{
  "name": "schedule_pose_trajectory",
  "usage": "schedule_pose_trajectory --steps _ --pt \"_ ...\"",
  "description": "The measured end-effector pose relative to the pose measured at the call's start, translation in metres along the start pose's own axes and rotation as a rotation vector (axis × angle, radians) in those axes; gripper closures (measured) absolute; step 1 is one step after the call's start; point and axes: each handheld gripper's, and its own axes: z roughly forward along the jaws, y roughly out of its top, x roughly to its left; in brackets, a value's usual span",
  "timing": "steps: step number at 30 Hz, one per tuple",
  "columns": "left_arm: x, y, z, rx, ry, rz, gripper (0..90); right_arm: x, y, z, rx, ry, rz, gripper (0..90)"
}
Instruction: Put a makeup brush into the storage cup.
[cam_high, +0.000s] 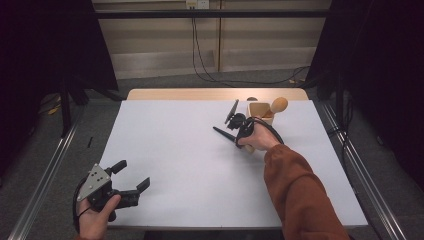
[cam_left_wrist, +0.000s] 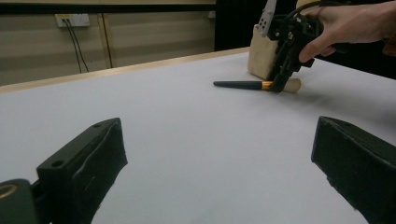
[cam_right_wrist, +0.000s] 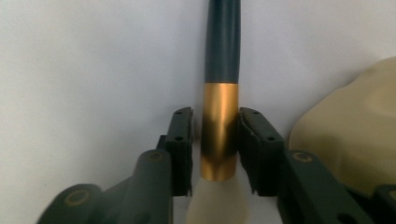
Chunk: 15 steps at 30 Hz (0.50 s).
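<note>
A brush with a dark handle, a gold ferrule and pale bristles lies flat on the white table. My right gripper points down on it, its two jaws on either side of the ferrule and shut on it. From the left gripper view the brush lies under the right gripper, which a hand holds. My left gripper rests near the front left corner, open, with bare table between its jaws.
A small wooden box stands just behind the right hand, with a round-headed wooden piece rising from it. In the right gripper view a pale beige shape lies close to the right of the jaws. The table's far edge is wood-coloured.
</note>
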Motion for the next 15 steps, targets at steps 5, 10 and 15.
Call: schedule_pose_trajectory --steps 5,10,15 --pt "0.0001 -0.0001 0.0003 0.002 -0.003 0.0 2.9 -0.0018 -0.0001 0.0023 0.008 0.018 0.008 71.3" --pt "-0.0003 0.0 0.0001 0.001 -0.002 0.001 2.9 -0.0002 0.0012 0.0027 0.013 0.011 0.0 72.5" --pt "0.0 -0.0001 0.0001 0.001 -0.003 -0.001 2.9 -0.0013 0.0013 0.0024 0.022 0.024 0.0 72.8"
